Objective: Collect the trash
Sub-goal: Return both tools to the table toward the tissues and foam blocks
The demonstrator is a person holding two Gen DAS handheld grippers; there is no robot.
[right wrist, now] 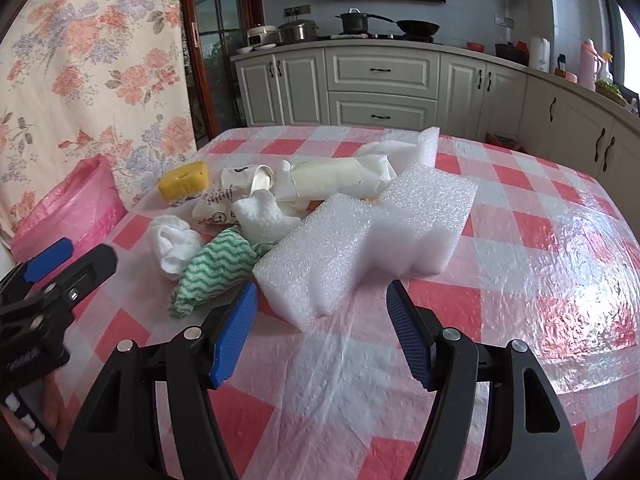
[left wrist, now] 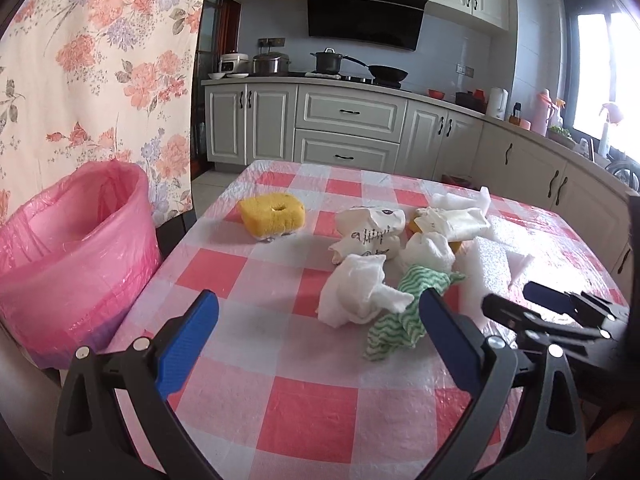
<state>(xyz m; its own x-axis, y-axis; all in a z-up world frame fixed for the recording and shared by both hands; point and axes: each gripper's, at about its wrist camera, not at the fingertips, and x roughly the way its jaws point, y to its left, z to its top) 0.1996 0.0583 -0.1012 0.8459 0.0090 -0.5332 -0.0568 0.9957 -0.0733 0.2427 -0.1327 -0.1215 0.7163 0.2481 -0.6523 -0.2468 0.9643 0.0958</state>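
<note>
Far to my left a bin (left wrist: 76, 248) lined with a pink bag stands just beside the table (left wrist: 312, 412), in front of a flowered curtain (left wrist: 100, 72). The table wears a pink and white checked cloth under clear plastic. My left claw (left wrist: 318, 330) hovers over the near part of the cloth with its blue pads spread wide and nothing between them. Ahead of it the trash lies in a loose heap: a yellow sponge (left wrist: 272, 214) sits apart on the left, then a printed paper wad (left wrist: 370, 236), a crumpled white tissue (left wrist: 360, 296) and a green wavy cloth (left wrist: 404, 312) touching each other. A rolled white wrapper (right wrist: 340, 178) lies behind them. Next comes a white foam block (right wrist: 360, 244), the piece nearest my right claw (right wrist: 322, 312), which is also released, its pads set either side of the foam's near edge without touching it. Kitchen cabinets (right wrist: 380, 88) line the far wall.
</note>
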